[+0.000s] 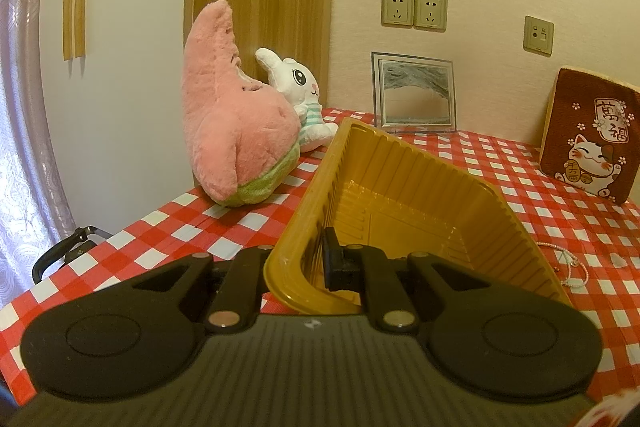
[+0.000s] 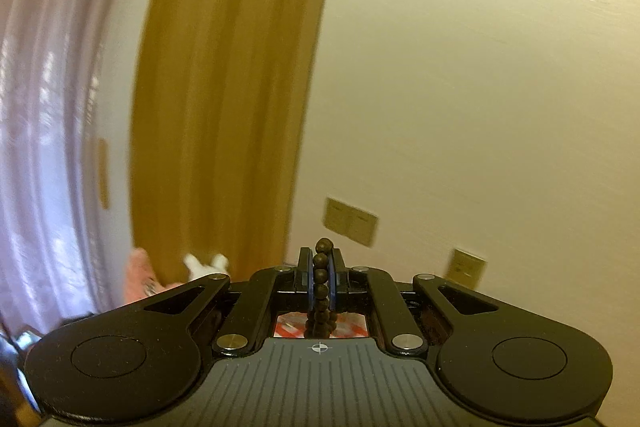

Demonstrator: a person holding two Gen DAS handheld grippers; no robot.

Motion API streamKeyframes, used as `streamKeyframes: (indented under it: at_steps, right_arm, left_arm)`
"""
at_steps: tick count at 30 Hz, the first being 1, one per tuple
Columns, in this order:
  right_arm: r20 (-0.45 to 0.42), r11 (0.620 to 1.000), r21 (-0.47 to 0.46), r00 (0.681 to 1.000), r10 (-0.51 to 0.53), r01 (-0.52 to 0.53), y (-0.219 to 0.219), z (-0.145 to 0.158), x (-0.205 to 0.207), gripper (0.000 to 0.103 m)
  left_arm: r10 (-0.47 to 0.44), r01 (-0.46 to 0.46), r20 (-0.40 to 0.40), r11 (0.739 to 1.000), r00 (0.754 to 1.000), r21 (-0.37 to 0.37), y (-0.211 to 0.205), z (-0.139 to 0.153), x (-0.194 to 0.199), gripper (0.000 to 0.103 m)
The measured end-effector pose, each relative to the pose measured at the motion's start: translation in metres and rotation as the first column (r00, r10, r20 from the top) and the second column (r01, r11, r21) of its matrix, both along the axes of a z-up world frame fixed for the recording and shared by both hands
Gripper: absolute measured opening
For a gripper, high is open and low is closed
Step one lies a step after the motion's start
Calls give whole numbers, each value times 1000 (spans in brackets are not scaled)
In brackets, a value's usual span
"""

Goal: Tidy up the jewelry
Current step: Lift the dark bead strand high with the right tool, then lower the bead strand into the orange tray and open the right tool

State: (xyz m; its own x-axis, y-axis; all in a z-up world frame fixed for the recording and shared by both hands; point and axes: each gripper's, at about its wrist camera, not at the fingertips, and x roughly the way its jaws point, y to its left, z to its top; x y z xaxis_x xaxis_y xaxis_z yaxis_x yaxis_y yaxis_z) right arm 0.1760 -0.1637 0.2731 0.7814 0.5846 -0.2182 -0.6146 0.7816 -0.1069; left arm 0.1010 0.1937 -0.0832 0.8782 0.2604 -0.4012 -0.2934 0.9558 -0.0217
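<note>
left gripper: nearest the lens in the left wrist view; fingers drawn in tight on the near wall of the yellow tray, one black pad showing inside the wall, the other hidden behind it.
yellow tray: ribbed plastic, pinched at its near corner and tipped up so the open side faces the camera; far rim raised above the desk; what shows of the inside is bare, no jewelry in it.
right gripper: fingers nearly closed, blue pads pressing either side of a dark bead bracelet.
dark bead bracelet: brown round beads, a few standing above the pads, the rest hanging down in a small bunch below them; held clear of the desk, with wall and wooden panel behind it.
pearl strand: small pale beads lying loose on the desk, just to the right of the tray and outside it.
desk: covered in red and white check cloth.
bystanders: pink plush and white rabbit plush at the back left, glass picture frame against the wall, cat-print pouch at the right; none part of the job.
progress: early, by my reading; nothing sits in the tray yet.
in hand: bracelet lifted and likely bound for the tray.
left to do: bracelet to set down in the tray, pearl strand to collect; any further pieces cannot be told from these views.
</note>
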Motion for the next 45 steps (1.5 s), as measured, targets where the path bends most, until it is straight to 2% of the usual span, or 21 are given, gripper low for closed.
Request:
streamKeyframes:
  at_steps: [9, 17, 25, 34, 39, 45]
  right_arm:
    - [24, 982, 97, 987, 161, -163, 41, 16, 1, 7]
    - [-53, 943, 194, 957, 287, -272, 95, -6, 22, 7]
    - [-193, 923, 236, 916, 351, -303, 157, -55, 40, 7]
    - [-383, 901, 330, 832, 401, -283, 185, -119, 58, 7]
    - [-544, 927, 318, 763, 350, -199, 179, -178, 72, 7]
    - [-690, 970, 227, 688, 224, -88, 181, -247, 91, 7]
  left_arm:
    - [-2, 2, 5, 1000, 1000, 2, 0, 1, 1, 10]
    - [-2, 2, 5, 1000, 1000, 3, -1, 1, 1, 10]
    - [2, -2, 6, 1000, 1000, -1, -1, 0, -1, 10]
    - [2, -2, 8, 1000, 1000, -5, 0, -1, -2, 10]
    - [3, -3, 8, 1000, 1000, -8, 0, -2, -1, 10]
    - [0, 0, 4, 1000, 1000, -10, 1, -2, -1, 10]
